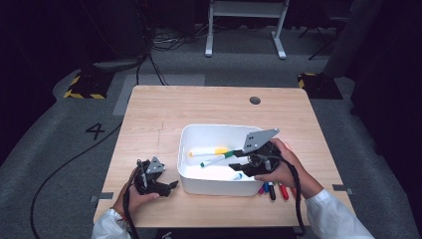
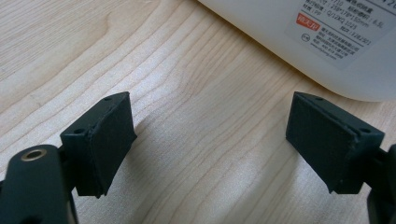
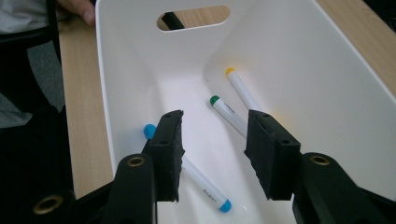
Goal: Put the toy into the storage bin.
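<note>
Three markers already lay in the white bin (image 1: 219, 186) near the middle of the bench (image 1: 159, 109): a yellow-capped marker (image 3: 243, 88) and a green-capped marker (image 3: 229, 113) side by side toward its far part, and a blue-capped marker (image 3: 205, 184) against its near wall. The right tongs (image 3: 214, 154) hung over the bin's near right part with their jaws apart and nothing between them, the blue-capped marker lying loose on the floor below, so that one looked just delivered. Several more markers (image 1: 273, 190) lay on the bench just outside the bin's near right corner, beside the right hand (image 1: 283, 172), and seemed the work left. The left tongs (image 2: 210, 140) rested wide apart and empty over the bench to the left of the bin.
</note>
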Motion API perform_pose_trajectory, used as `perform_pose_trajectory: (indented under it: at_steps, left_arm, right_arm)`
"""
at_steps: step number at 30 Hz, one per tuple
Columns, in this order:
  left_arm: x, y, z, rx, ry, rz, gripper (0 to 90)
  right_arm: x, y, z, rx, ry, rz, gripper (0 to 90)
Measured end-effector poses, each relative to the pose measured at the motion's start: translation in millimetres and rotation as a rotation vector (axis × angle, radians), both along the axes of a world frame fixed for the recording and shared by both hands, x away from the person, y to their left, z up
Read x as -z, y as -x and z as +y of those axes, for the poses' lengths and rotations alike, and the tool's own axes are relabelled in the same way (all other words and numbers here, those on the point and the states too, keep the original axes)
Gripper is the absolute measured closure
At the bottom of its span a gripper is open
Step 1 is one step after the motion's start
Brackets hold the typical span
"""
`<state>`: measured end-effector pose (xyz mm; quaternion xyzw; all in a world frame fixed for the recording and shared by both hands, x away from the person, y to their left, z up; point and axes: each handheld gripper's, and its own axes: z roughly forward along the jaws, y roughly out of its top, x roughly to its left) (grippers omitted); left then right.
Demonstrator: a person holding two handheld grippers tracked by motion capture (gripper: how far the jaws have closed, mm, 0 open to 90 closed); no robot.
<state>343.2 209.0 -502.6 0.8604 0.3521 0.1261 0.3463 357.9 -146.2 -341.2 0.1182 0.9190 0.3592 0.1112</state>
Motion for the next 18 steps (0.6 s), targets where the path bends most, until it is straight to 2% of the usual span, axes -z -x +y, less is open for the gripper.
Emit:
perform_pose_trajectory:
  at_steps: [6, 9, 11, 12, 18]
  left_arm:
    - [0.3, 0.1, -0.3, -0.001, 0.003, 0.001, 15.5]
    - [0.3, 0.1, -0.3, -0.001, 0.003, 0.002, 15.5]
    - [0.2, 0.1, -0.2, 0.0, 0.003, 0.002, 15.5]
    - [0.4, 0.2, -0.4, -0.001, 0.006, 0.005, 15.5]
    - [0.3, 0.2, -0.3, -0.001, 0.004, 0.003, 15.5]
  right_arm:
    - [-11.7, 2.3, -40.6, 0.098, -0.073, -0.053, 52.9]
    - [-15.1, 2.4, -66.7, 0.166, -0.089, -0.098, 53.1]
    - [-15.9, 2.1, -85.2, 0.211, -0.098, -0.104, 53.2]
    - [-15.1, 2.5, -92.9, 0.238, -0.111, -0.103, 53.4]
    - [-0.2, -2.9, -133.4, 0.349, -0.098, -0.112, 53.8]
